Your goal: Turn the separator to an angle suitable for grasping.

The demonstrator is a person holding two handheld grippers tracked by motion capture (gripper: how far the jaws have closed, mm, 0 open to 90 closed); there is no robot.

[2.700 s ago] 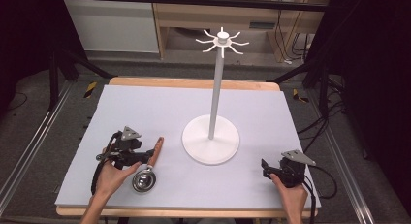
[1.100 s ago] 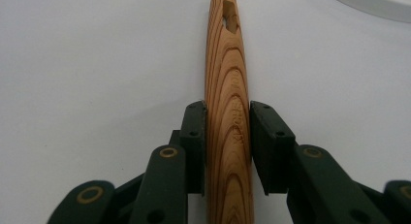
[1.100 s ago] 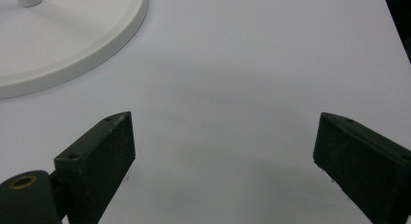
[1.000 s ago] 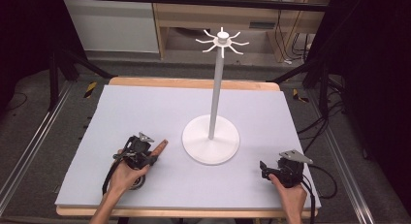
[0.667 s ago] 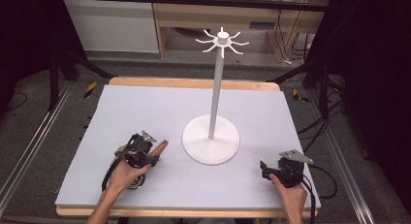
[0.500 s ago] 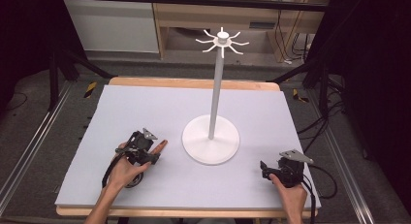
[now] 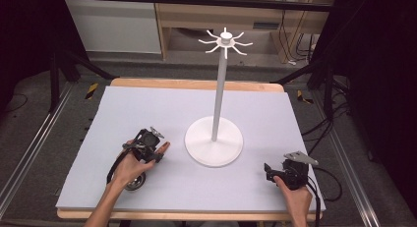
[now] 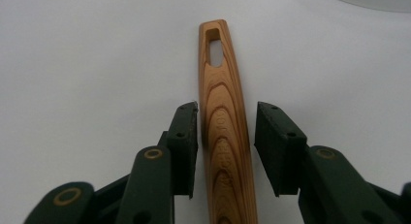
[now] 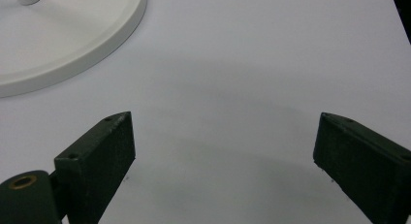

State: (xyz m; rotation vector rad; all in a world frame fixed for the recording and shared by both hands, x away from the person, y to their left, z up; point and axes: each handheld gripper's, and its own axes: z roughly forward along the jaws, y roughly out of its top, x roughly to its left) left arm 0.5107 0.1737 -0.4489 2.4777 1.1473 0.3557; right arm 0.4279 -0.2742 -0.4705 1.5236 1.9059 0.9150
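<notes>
Work in hand: I am taking hold of the wooden handle point(image 8: 224, 132) of a utensil that lies flat on the tabletop point(image 7: 147, 109), left of the white stand point(image 7: 214, 138).
Utensil position: its metal bowl end point(image 7: 135, 183) sits near the front edge under my left wrist; the handle tip with the slot points toward the stand's base.
Left claw point(image 8: 226, 136): it straddles the handle, 1 jaw on each side. The jaws have just been closing, yet a thin gap shows on both sides, so I judge it not yet clamped.
Why this hold: I line the jaws up along the handle's narrow middle so the slotted end stays free, likely for hanging on 1 of the stand's hooks point(image 7: 225, 40).
Right claw point(image 9: 223, 151): released, jaws wide over bare tabletop, parked right of the stand and out of the way.
Next need: I judge the squeeze must finish before any lift.
</notes>
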